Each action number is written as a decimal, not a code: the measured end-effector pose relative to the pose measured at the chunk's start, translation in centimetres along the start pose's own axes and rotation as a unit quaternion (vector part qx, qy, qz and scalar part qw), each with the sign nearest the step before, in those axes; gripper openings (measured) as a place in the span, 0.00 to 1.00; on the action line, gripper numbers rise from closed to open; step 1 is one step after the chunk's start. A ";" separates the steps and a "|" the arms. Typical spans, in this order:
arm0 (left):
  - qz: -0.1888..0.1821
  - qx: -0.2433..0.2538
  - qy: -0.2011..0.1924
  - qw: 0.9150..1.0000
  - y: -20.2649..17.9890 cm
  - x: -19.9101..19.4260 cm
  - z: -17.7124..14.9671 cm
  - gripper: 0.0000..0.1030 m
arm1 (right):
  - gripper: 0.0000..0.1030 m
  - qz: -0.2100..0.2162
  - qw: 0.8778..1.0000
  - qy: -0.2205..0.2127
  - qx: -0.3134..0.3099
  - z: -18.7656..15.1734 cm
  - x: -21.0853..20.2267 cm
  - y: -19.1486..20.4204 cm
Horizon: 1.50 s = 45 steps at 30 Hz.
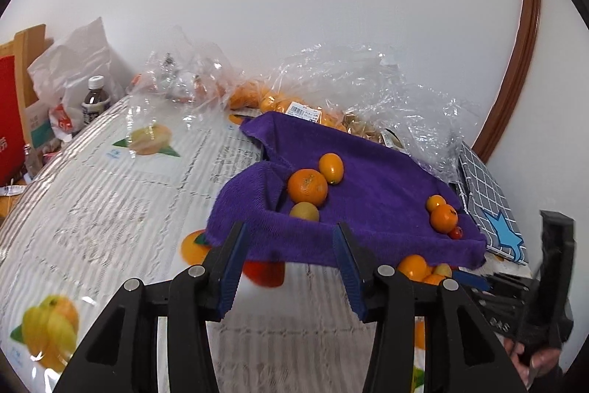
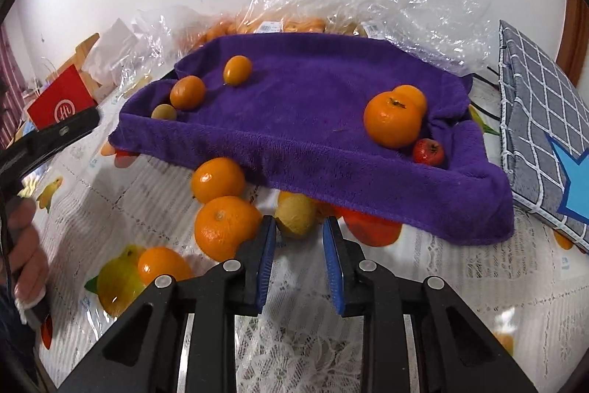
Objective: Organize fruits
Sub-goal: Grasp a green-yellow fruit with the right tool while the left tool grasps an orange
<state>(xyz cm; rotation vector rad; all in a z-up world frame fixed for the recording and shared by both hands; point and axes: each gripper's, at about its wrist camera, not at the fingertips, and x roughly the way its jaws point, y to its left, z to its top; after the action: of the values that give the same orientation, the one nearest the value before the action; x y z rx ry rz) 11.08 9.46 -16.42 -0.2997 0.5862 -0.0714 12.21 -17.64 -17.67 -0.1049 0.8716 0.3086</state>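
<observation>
- Right gripper [image 2: 299, 227]: jaws narrow, nothing clamped; yellow-green fruit [image 2: 296, 215] just ahead at fingertips, half under purple towel [image 2: 331, 150] edge.
- Roundish fruit, no clear long axis; straight-ahead approach seems apt.
- Left gripper [image 1: 291, 242]: jaws moderately apart, empty, facing towel front edge, farther from that fruit.
- Loose oranges [image 2: 224, 223] left of right fingers, on tablecloth [image 2: 441, 267].
- Hidden: fruit's far side under towel; pad contact can't tell. What lifts towel unseen.
</observation>
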 end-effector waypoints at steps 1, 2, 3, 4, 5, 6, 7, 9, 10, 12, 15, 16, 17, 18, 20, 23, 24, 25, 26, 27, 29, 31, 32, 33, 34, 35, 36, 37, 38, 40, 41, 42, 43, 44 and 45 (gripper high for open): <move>0.001 -0.001 -0.001 1.000 0.1 -0.2 -0.1 0.46 | 0.26 0.000 1.000 0.004 0.000 0.2 0.2 0.0; 0.002 -0.004 -0.001 1.000 0.2 -0.2 -0.1 0.46 | 0.27 -0.002 1.000 0.003 0.000 0.4 0.5 0.0; 0.002 -0.006 0.001 1.000 0.3 -0.1 -0.1 0.46 | 0.27 -0.004 1.000 0.001 0.001 0.5 0.5 0.0; 0.003 -0.008 0.004 1.000 0.4 0.1 0.0 0.46 | 0.27 -0.003 1.000 0.000 0.002 0.7 0.6 -0.2; 0.003 -0.011 0.008 1.000 0.4 0.3 0.0 0.46 | 0.27 -0.001 1.000 0.000 0.004 0.9 0.6 -0.2; 0.003 -0.012 0.012 1.000 0.5 0.4 0.0 0.46 | 0.26 0.001 1.000 0.000 0.007 1.1 0.8 -0.4; 0.002 -0.013 0.014 1.000 0.5 0.5 -0.1 0.46 | 0.26 0.002 1.000 0.000 0.012 1.2 0.9 -0.6; 0.004 -0.008 0.018 1.000 0.3 0.7 -0.2 0.46 | 0.24 0.002 1.000 0.000 0.021 1.3 1.1 -1.0; 0.004 -0.005 0.019 1.000 0.2 0.7 -0.3 0.46 | 0.24 0.007 1.000 -0.001 0.025 1.2 1.1 -1.2; 0.000 0.002 0.021 1.000 -0.1 0.8 -0.4 0.46 | 0.24 0.008 1.000 -0.003 0.027 1.2 0.8 -1.2; -0.004 0.016 0.024 1.000 -0.7 0.9 -0.6 0.46 | 0.24 -0.014 0.999 -0.018 0.025 0.6 -0.3 -1.5; -0.009 0.020 0.027 0.999 -0.9 1.0 -0.7 0.46 | 0.24 -0.024 0.999 -0.025 0.026 0.2 -0.8 -1.8; -0.016 0.025 0.032 0.999 -1.1 1.1 -0.8 0.46 | 0.24 -0.030 0.999 -0.028 0.026 0.0 -1.2 -2.0; -0.027 0.033 0.039 0.998 -1.5 1.2 -1.0 0.46 | 0.24 -0.041 0.998 -0.033 0.026 -0.5 -1.7 -2.4; -0.053 0.048 0.054 0.996 -2.3 1.3 -1.4 0.46 | 0.24 -0.051 0.998 -0.036 0.030 -1.3 -2.5 -3.3; -0.087 0.072 0.081 0.990 -3.6 1.5 -2.1 0.46 | 0.24 -0.059 0.996 -0.044 0.043 -2.3 -3.7 -4.6; -0.103 0.077 0.092 0.987 -4.1 1.6 -2.5 0.46 | 0.24 -0.066 0.996 -0.049 0.046 -2.6 -4.1 -5.0; -0.112 0.078 0.098 0.986 -4.5 1.6 -2.7 0.47 | 0.24 -0.070 0.995 -0.054 0.050 -2.9 -4.6 -5.3; -0.126 0.077 0.107 0.983 -4.9 1.6 -3.0 0.46 | 0.24 -0.074 0.994 -0.058 0.053 -3.2 -5.0 -5.7; -0.135 0.076 0.114 0.981 -5.2 1.6 -3.3 0.46 | 0.24 -0.077 0.994 -0.061 0.055 -3.4 -5.3 -5.9; -0.148 0.077 0.122 0.978 -6.1 1.5 -3.8 0.47 | 0.24 -0.067 0.993 -0.068 0.069 -4.1 -6.1 -6.7; -0.157 0.080 0.126 0.976 -7.2 1.4 -4.4 0.47 | 0.24 -0.046 0.992 -0.078 0.093 -4.8 -6.9 -7.8; -0.160 0.082 0.128 0.975 -7.8 1.3 -4.7 0.47 | 0.24 -0.041 0.991 -0.080 0.099 -5.0 -7.1 -8.1; -0.162 0.084 0.130 0.975 -8.3 1.3 -5.0 0.47 | 0.24 -0.036 0.991 -0.080 0.105 -5.1 -7.1 -8.4; -0.163 0.085 0.130 0.974 -8.5 1.2 -5.1 0.47 | 0.24 -0.034 0.991 -0.077 0.106 -5.0 -7.0 -8.4; -0.161 0.086 0.131 0.974 -8.9 1.2 -5.3 0.47 | 0.24 -0.034 0.991 -0.074 0.104 -5.0 -6.9 -8.3; -0.159 0.087 0.131 0.975 -9.1 1.2 -5.4 0.47 | 0.24 -0.034 0.992 -0.070 0.098 -5.0 -6.7 -8.1; -0.155 0.088 0.132 0.975 -9.4 1.3 -5.5 0.47 | 0.24 -0.033 0.993 -0.070 0.090 -4.9 -6.7 -7.8; -0.151 0.089 0.135 0.975 -9.6 1.5 -5.6 0.47 | 0.24 -0.032 0.993 -0.070 0.087 -4.9 -6.7 -7.6; -0.146 0.093 0.141 0.975 -9.9 1.8 -5.8 0.46 | 0.24 -0.032 0.993 -0.070 0.085 -4.8 -6.6 -7.6; -0.140 0.096 0.146 0.975 -10.1 2.0 -5.9 0.46 | 0.24 -0.031 0.993 -0.070 0.089 -4.9 -6.6 -7.7; -0.133 0.099 0.154 0.974 -10.2 2.3 -6.0 0.45 | 0.24 -0.031 0.993 -0.070 0.092 -4.9 -6.6 -7.9; -0.131 0.100 0.160 0.973 -10.2 2.5 -6.1 0.43 | 0.24 -0.029 0.993 -0.069 0.095 -4.9 -6.6 -8.0; -0.131 0.100 0.163 0.973 -10.2 2.5 -6.1 0.38 | 0.24 -0.029 0.993 -0.068 0.096 -4.9 -6.6 -8.1; -0.133 0.100 0.165 0.972 -10.1 2.7 -6.1 0.34 | 0.24 -0.028 0.993 -0.068 0.095 -4.9 -6.6 -8.0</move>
<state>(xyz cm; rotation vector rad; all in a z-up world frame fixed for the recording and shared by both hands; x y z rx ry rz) 10.10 -2.19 -19.69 -0.1691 0.8594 -0.4423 7.10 -27.80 -16.08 0.0672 0.7577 0.1767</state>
